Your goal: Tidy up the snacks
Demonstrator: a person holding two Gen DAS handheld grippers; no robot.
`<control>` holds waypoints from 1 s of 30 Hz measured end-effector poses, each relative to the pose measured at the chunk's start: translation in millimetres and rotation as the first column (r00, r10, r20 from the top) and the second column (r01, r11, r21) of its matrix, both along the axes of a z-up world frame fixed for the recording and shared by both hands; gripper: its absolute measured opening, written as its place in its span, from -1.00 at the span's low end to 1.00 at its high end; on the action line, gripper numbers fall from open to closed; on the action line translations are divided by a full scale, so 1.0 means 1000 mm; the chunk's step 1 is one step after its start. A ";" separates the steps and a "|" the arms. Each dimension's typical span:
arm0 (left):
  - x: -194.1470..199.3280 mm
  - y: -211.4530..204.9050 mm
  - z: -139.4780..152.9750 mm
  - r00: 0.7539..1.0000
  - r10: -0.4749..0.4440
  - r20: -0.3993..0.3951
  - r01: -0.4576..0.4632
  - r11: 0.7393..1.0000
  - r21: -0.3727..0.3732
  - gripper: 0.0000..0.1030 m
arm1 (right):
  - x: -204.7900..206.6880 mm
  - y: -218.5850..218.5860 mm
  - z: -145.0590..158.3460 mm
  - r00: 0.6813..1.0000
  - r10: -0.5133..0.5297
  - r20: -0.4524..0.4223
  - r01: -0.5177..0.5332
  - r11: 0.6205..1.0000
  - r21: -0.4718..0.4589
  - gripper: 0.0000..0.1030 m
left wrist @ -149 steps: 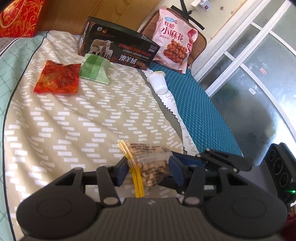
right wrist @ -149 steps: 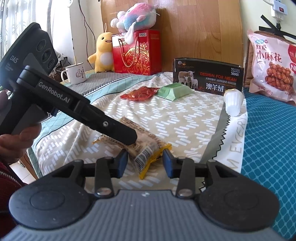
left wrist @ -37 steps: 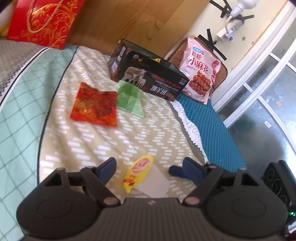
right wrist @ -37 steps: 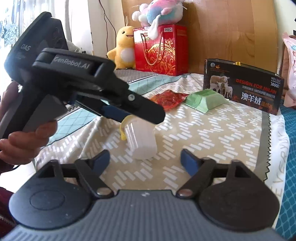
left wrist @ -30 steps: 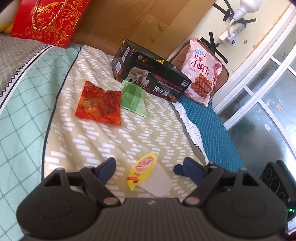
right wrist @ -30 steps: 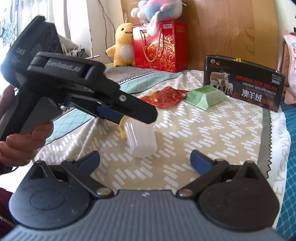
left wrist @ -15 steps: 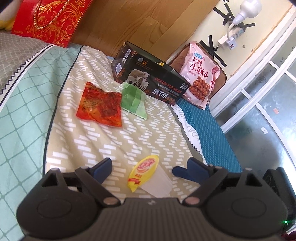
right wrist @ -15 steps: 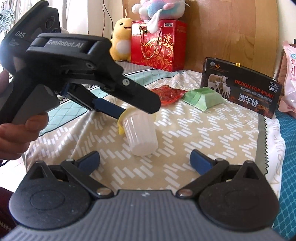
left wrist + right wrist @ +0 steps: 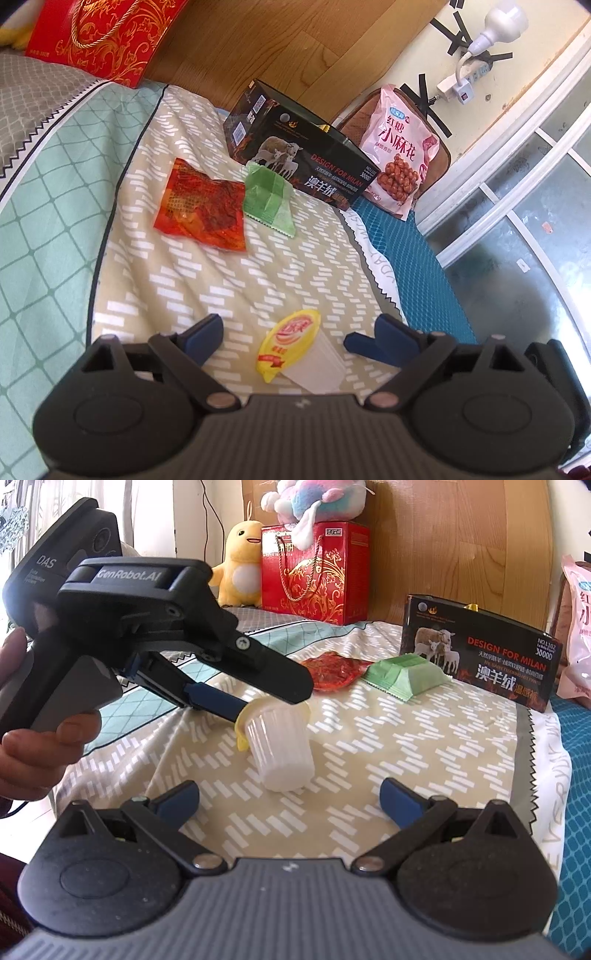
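A white jelly cup with a yellow lid lies tilted on the patterned cloth, between the wide-open jaws of my left gripper. It also shows in the right wrist view, with the left gripper's fingers around its lid end; whether they touch it I cannot tell. My right gripper is open and empty, just short of the cup. A red snack packet and a green packet lie further back, in front of a black open box.
A pink snack bag leans behind the box on the blue mat. A red gift bag, a yellow plush and a pastel plush stand at the headboard. The cloth's edge drops off at the right.
Both grippers stay open around the jelly cup, which lies where it was. The views have shifted only slightly, the left gripper rising a little.
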State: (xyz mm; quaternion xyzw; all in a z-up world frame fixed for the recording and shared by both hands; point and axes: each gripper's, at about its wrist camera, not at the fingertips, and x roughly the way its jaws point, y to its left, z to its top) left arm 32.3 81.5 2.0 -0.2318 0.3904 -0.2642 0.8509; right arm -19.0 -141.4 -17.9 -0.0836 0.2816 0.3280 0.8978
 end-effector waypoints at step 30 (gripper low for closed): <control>0.001 -0.009 0.002 0.999 -0.045 -0.029 0.046 0.999 0.025 -0.20 | 0.002 -0.001 0.006 1.000 -0.002 0.029 0.001 1.000 0.031 -0.31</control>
